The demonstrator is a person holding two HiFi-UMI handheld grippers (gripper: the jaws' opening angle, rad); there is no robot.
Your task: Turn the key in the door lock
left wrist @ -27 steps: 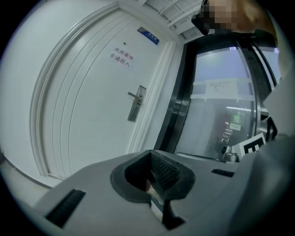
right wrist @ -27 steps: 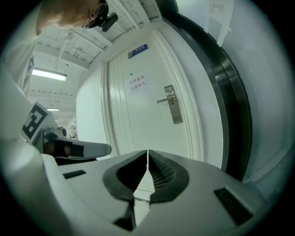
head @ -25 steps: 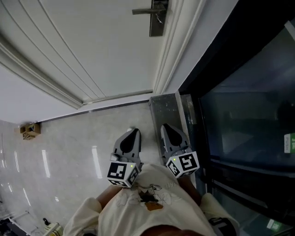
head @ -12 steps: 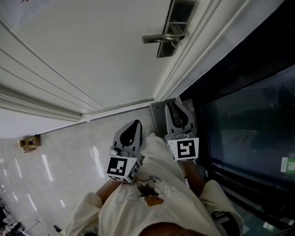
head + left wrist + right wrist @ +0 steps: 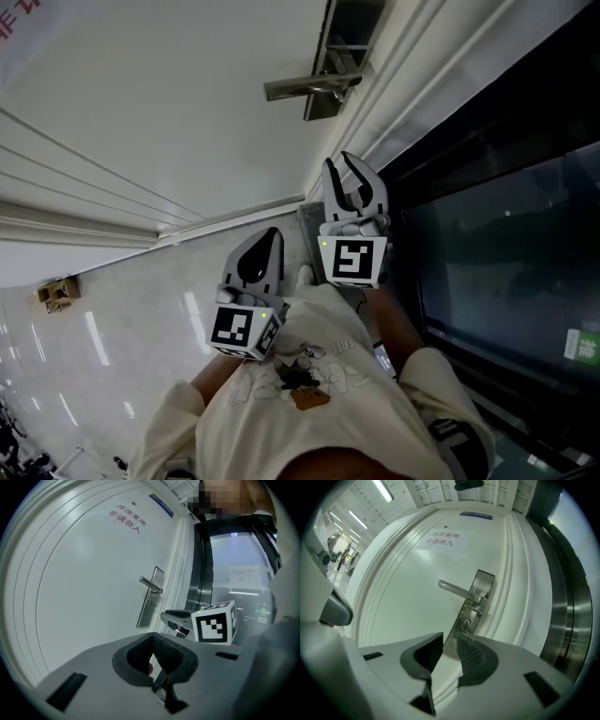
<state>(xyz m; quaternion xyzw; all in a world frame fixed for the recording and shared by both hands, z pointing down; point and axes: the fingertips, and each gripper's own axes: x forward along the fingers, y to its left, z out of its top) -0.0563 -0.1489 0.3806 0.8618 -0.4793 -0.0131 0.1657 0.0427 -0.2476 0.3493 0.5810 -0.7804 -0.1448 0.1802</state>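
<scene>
A white door [image 5: 159,103] carries a steel lever handle [image 5: 305,88] on a long lock plate [image 5: 476,604]. The lock cylinder [image 5: 465,625] sits below the lever; something small shows in it, too small to name. My right gripper [image 5: 352,178] is raised toward the plate and stops short of it. Its jaws are opening and nothing is between them; in the right gripper view [image 5: 446,644] the cylinder lies just beyond its tips. My left gripper [image 5: 270,239] hangs lower and to the left, shut and empty [image 5: 153,639]. Its view shows the right gripper's marker cube [image 5: 215,623].
Dark glass panels in a metal frame [image 5: 506,234] stand right of the door jamb. Pale glossy floor [image 5: 122,309] lies below, with a small cardboard box [image 5: 56,292] by the wall. A paper notice with red characters [image 5: 129,518] is stuck high on the door.
Both grippers have come up toward the door handle, the right one further. The right gripper has rolled and its jaws have gone from shut to open. The left has stayed shut.
</scene>
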